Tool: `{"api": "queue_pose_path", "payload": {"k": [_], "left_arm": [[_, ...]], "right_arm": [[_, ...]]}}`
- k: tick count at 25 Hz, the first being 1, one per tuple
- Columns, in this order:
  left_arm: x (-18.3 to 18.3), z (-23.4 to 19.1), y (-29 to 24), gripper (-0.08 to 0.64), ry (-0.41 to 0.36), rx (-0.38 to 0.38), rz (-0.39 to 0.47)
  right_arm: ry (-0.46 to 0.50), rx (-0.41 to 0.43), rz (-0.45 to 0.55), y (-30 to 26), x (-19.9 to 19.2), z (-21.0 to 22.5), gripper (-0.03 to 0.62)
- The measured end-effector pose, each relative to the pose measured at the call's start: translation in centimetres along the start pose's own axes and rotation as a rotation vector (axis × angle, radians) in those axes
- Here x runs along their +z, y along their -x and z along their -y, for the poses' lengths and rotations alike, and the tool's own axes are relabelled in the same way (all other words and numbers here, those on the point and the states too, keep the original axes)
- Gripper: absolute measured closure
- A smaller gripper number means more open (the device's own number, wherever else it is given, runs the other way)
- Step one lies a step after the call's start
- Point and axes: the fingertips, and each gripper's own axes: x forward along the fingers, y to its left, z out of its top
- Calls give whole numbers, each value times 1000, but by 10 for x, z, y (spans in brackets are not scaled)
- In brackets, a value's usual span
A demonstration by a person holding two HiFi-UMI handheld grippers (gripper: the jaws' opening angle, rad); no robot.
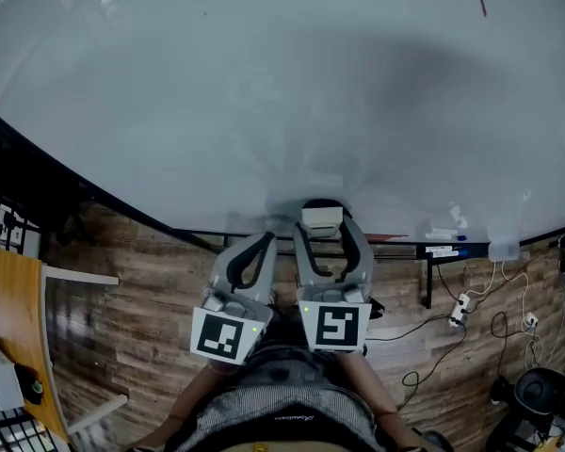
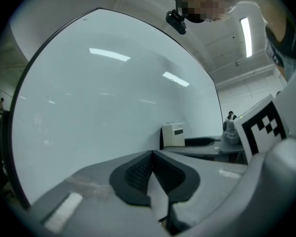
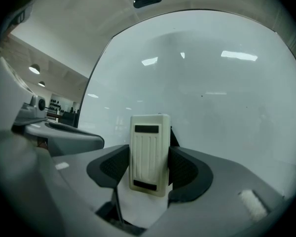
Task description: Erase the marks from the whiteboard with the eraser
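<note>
While the left gripper (image 2: 152, 154) sits nearest with its jaws pressed together on nothing, the right gripper (image 3: 149, 168) beside it clamps the white eraser (image 3: 149, 147) at the whiteboard's (image 1: 264, 92) near edge; a small red mark (image 1: 483, 8) sits far right.

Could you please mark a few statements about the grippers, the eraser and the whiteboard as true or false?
1. The right gripper is clamped on the eraser. True.
2. The left gripper has its jaws wide apart. False: they are together, with nothing between them.
3. A small red mark sits near the whiteboard's upper right corner in the head view. True.
4. The eraser lies on the board's tray. False: it stands between the right gripper's jaws.
</note>
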Motion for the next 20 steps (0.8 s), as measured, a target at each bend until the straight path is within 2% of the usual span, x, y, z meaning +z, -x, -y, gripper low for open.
{"api": "queue_pose_path", "payload": {"k": [3, 10, 20], "left_arm": [[-7, 0, 4, 557, -24, 42, -11], [-13, -8, 7, 557, -57, 55, -24], [-10, -25, 14, 557, -31, -10, -39]], "right_arm": [[0, 13, 24, 1, -1, -1, 339], [-1, 43, 44, 0, -1, -1, 338], [-20, -79, 54, 1, -1, -1, 336]]}}
